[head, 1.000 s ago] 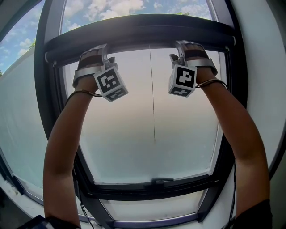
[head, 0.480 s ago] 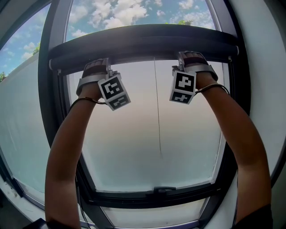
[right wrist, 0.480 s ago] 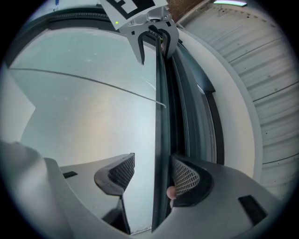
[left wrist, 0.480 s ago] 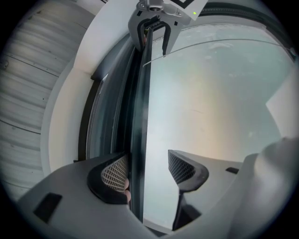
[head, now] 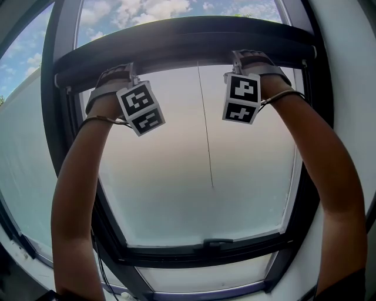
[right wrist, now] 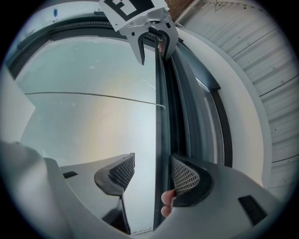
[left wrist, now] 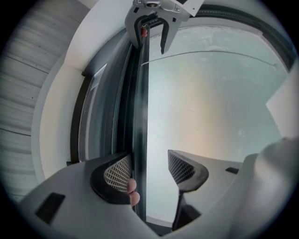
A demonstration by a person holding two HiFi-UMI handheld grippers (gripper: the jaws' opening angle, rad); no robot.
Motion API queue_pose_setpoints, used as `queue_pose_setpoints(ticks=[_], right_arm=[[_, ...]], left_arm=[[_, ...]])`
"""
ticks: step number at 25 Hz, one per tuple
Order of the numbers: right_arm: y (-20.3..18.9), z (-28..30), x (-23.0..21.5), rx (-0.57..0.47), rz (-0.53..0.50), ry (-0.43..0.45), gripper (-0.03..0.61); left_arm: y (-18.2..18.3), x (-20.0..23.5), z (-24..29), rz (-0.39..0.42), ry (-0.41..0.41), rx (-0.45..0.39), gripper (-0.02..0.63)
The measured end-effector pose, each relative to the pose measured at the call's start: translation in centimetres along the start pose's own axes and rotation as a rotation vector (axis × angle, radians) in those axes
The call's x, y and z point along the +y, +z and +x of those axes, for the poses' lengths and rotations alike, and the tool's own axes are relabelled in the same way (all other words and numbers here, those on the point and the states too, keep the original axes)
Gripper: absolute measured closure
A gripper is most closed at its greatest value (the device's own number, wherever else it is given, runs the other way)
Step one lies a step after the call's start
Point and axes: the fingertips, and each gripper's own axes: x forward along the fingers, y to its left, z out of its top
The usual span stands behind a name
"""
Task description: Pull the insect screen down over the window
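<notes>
Since the top-of-frame screen bar [head: 188,42] needs pulling, we straddle it: left gripper [left wrist: 147,170] jaws just opened, right gripper [right wrist: 152,175] apart, apparently unclamped.

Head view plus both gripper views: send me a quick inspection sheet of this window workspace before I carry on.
Surface: window pane, hazy below the bar, bare.
Job's things: dark pull bar across the window's top; whether mesh is drawn I cannot tell.
Clutter: nothing seen.
Grippers: left claw open, has just been opening, bar between its jaws; right claw open, bar between its jaws too.
Cables: thin cord hangs from the bar down the pane's middle.
Surroundings: cloudy blue sky above the bar; white wall at right.
</notes>
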Motion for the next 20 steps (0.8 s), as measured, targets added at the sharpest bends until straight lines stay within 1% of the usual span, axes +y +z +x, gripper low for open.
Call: queue_pose_setpoints(ticks=[4,6,9,12,17,20], right_arm=[[0.1,-0.3,0.4,0.004,-0.003,0.047,0.357],[0.1,-0.5,0.5,0.007,-0.006,0.061,0.357],[0.1,-0.8,1.2,0.008,-0.009,0.088,0.357],[0.2,-1.5,2.3,0.004,-0.014,0.106,0.359],[0.2,-2.4,4.0,0.011,-0.001,0.124,0.357],[0.7,-3.1,5.2,0.004,-0.007,0.169,0.359]], left_arm=[[-0.1,-0.6,-0.6,-0.004,-0.095,-0.002,0.373],[-0.1,-0.8,-0.8,0.000,-0.107,-0.005,0.373],[-0.1,-1.4,-1.1,0.003,-0.100,-0.010,0.374],[-0.2,-2.4,-1.7,-0.001,-0.121,-0.014,0.374],[-0.2,-4.3,-2.7,0.012,-0.193,-0.010,0.374],[-0.6,-5.7,-3.6,0.013,-0.266,-0.010,0.374]])
